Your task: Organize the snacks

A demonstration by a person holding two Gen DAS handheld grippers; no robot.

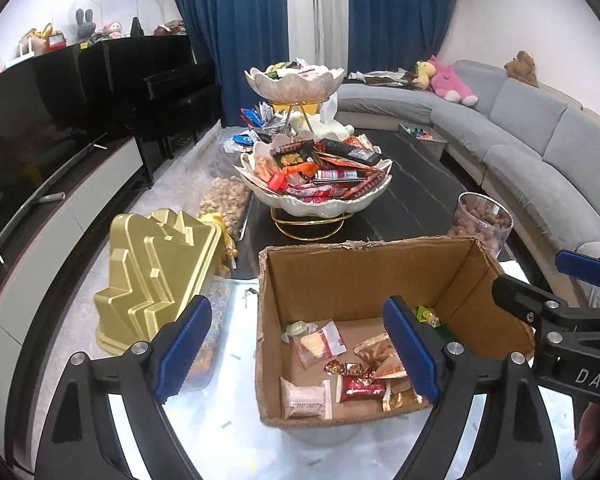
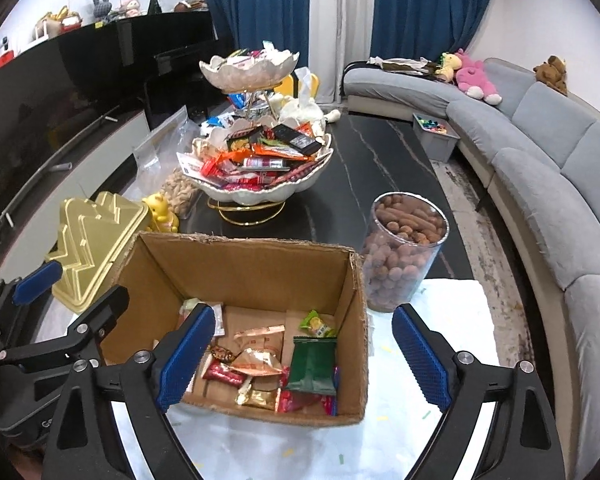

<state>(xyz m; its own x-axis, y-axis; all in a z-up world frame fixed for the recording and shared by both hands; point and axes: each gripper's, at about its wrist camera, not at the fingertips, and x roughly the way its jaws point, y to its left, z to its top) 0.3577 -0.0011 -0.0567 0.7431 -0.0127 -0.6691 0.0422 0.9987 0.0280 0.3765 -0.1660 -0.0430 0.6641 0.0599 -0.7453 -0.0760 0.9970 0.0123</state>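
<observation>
Snacks (image 2: 260, 360) lie loose on the floor of an open cardboard box (image 2: 260, 264) at the near end of the surface (image 2: 440, 360). They are small sealed packets: a green pouch (image 2: 314, 364), foil-wrapped sweets (image 1: 350, 368), a white wafer pack (image 1: 304, 398). All are judged light, soft, crinkly and somewhat slippery; each is best pinched across its flat middle or a crimped end seam. The left gripper (image 1: 296, 364) hovers over the box's left wall, fingers wide and empty. The right gripper (image 2: 300, 356) hovers over its right wall, fingers likewise wide and empty. The box walls are tall with ragged rims, so entry should be from above. A tiered dish (image 2: 256, 172) heaped with wrappers stands beyond. A nut jar (image 2: 400, 256) crowds the box's right corner and a gold lid (image 1: 156, 272) its left, leaving little side room.
</observation>
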